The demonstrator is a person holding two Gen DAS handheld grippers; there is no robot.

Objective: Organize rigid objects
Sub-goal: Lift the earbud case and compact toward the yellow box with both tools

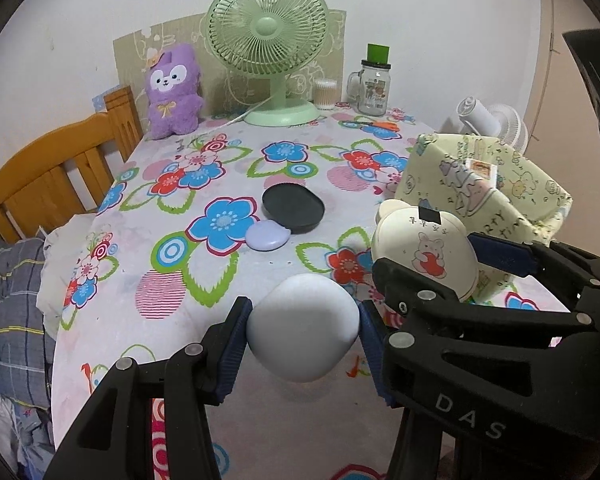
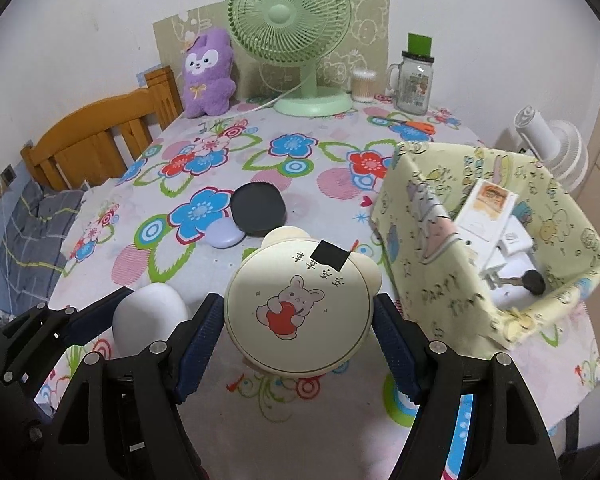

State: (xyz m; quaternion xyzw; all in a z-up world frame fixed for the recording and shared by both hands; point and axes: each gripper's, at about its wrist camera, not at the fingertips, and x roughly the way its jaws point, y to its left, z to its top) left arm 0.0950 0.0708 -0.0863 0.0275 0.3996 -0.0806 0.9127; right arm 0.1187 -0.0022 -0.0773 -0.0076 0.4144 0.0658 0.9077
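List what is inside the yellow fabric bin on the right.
The right wrist view shows, inside the yellow fabric bin, a white box with an orange picture, more white boxes and a black round-headed item. The near wall hides the bin's floor.

Two hand-held grippers work side by side above the tabletop, both angled downward. The left hand-held gripper (image 1: 304, 330) has its blue-padded fingers (image 1: 236, 344) pressed against both sides of a smooth white egg-shaped object (image 1: 304, 326), held clear of the surface. Just to its right, the right hand-held gripper (image 2: 298, 330) clamps a cream bear-eared round case (image 2: 298, 312), its jaws set wider.
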